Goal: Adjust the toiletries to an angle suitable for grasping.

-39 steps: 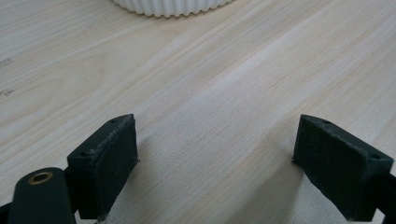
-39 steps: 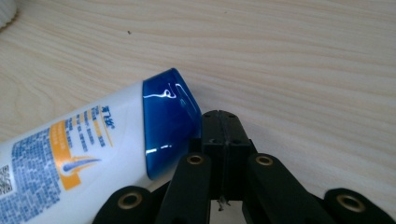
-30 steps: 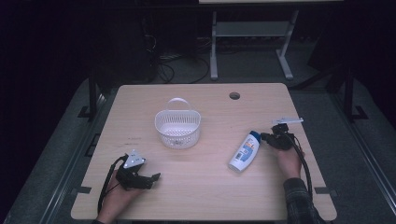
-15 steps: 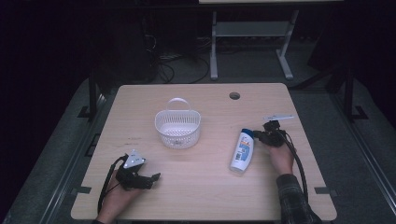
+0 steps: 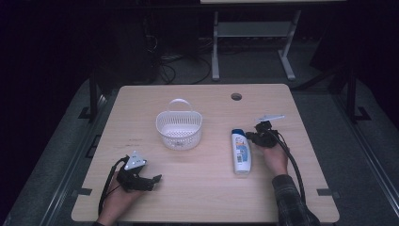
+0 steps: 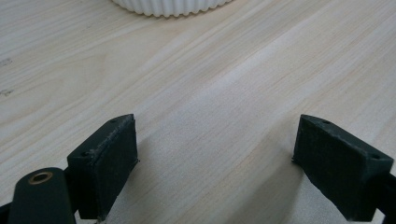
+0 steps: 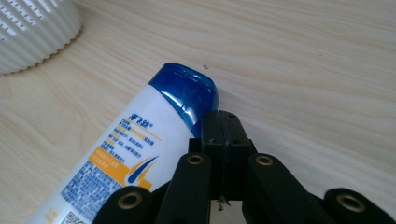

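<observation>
The right gripper (image 7: 223,135), jaws clenched together on nothing, touches the blue cap of the white plastic shampoo bottle (image 7: 126,158) lying flat just left of it. The left gripper (image 6: 217,163) rests released on the pale wooden surface (image 5: 197,188), a white ribbed basket (image 5: 179,129) beyond.

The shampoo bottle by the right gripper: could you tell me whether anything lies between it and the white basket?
Nothing visible does. The shampoo bottle lies flat with only bare table between it and the white basket. The right gripper, jaws shut, sits against the bottle's far side, near its blue cap.
</observation>
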A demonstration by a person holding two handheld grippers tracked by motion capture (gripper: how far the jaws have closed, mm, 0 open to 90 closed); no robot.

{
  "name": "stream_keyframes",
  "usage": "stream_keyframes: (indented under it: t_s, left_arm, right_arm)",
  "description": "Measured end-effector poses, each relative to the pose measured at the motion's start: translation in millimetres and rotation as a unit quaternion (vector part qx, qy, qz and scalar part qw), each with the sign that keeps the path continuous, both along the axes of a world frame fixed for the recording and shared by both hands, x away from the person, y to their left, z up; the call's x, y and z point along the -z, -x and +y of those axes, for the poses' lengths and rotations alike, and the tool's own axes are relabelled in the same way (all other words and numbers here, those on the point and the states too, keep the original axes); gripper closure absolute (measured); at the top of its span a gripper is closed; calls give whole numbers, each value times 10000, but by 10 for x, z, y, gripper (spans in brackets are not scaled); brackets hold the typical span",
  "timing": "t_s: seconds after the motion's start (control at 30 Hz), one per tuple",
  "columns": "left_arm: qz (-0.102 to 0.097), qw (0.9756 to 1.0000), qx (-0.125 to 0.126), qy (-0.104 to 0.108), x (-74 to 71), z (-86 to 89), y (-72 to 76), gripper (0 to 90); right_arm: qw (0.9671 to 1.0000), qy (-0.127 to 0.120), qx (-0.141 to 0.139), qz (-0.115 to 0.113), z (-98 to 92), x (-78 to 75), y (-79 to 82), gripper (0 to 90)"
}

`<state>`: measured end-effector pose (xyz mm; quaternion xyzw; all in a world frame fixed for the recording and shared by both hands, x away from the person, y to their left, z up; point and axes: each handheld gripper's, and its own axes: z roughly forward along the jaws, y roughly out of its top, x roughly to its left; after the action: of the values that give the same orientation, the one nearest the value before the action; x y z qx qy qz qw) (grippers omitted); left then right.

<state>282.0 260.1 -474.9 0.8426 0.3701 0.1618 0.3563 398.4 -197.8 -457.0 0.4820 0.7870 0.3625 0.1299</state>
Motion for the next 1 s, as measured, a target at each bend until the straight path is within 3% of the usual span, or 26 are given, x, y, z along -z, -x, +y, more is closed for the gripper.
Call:
stream_keyframes:
  t_s: [0.7,1.0]
  left_arm:
    - [0,10000,8,9,1,1,3,127]
    - [-3,10000,9,11,1,1,5,127]
  right_arm:
    - [9983,185,-552,-12,344,-6,75,896]
    - [9987,111,-505,-41,323,-59,98,884]
